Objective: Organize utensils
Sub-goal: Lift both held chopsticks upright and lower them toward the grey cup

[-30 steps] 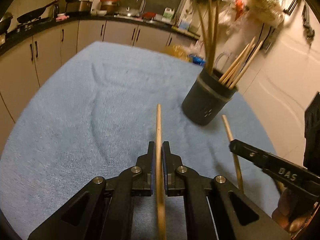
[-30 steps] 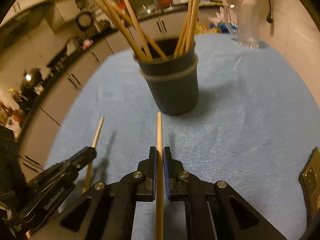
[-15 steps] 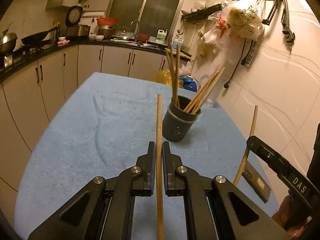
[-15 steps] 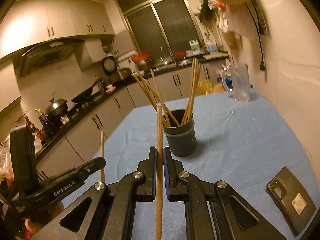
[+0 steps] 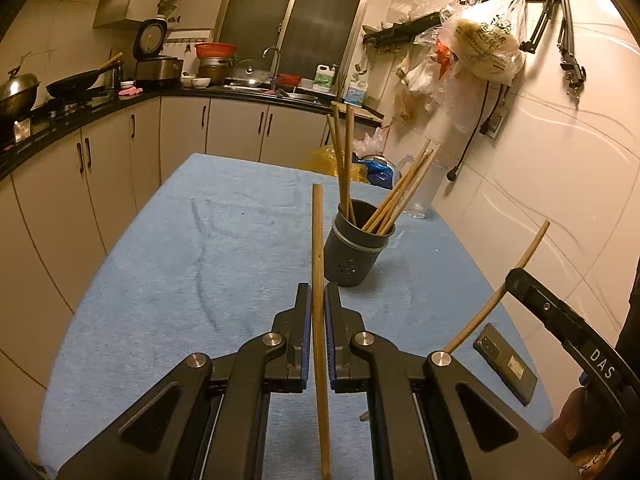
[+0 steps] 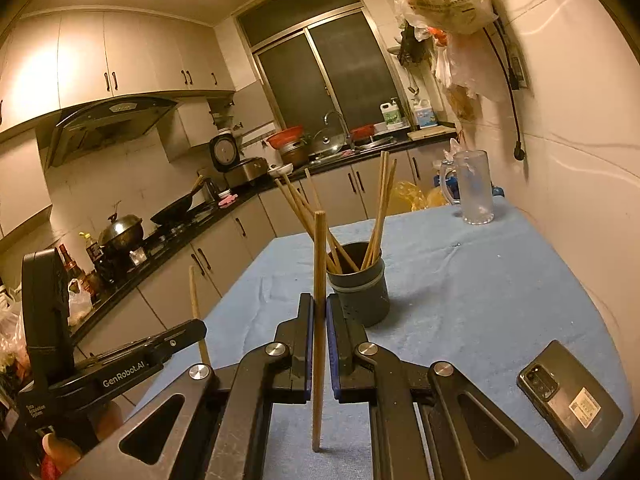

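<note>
While each gripper clamps one chopstick, both have risen from low over the blue cloth (image 5: 168,280) to a higher, level pose.

- Left gripper (image 5: 317,308): jaws narrow, pinching a chopstick (image 5: 317,248).
- Right gripper (image 6: 319,316): jaws narrow, pinching another chopstick (image 6: 319,280).
- Holder cup (image 5: 354,252): mid-table, far of both, already stocked with chopsticks.
- Phone (image 6: 570,402): near right.

Judgement: both sticks are lifted and ready for dropping into the cup.

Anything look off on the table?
Only a phone lying on the blue cloth, unrelated to utensils. The holder stands upright with chopsticks in it; the left gripper and right gripper each clamp one chopstick. No spills or damage visible.
</note>
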Demonstrator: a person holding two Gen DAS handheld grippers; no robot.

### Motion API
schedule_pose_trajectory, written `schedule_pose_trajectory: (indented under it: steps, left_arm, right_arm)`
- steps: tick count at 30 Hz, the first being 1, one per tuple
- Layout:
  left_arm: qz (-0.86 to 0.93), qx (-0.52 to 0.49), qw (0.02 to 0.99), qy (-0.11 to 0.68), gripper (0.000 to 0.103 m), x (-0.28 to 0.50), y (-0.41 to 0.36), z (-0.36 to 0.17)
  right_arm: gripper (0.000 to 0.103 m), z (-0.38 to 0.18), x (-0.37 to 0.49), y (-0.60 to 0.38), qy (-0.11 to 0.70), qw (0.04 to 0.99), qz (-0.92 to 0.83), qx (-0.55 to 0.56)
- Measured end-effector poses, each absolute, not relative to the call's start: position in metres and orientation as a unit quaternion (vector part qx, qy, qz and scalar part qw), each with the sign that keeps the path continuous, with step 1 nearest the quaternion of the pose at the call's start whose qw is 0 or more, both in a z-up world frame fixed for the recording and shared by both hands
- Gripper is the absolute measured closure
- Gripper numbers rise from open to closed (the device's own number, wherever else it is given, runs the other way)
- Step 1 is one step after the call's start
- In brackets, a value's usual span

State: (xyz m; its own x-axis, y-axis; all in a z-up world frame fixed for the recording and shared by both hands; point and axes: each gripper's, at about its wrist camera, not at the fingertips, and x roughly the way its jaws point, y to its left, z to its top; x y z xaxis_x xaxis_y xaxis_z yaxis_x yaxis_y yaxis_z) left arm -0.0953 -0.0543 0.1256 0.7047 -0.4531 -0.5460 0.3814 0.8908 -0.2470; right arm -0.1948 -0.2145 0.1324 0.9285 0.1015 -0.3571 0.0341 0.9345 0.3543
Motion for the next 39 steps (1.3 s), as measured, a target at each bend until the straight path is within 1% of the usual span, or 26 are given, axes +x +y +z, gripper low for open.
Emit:
schedule_pose_trajectory:
  steps: [22,39]
  left_arm:
    - [-0.235,-0.046,0.924,0.297,0.097,-0.088,-0.062,0.139]
    - [-0.250,-0.032,0.926,0.280,0.097,-0.054,-0.088,0.177]
  right_arm:
    - [0.096,0.142,-0.194,-0.237,0.181,0.964,0.001,0.197]
    - [0.096,0.181,-0.170,-0.266,0.147,0.968,-0.009,0.202]
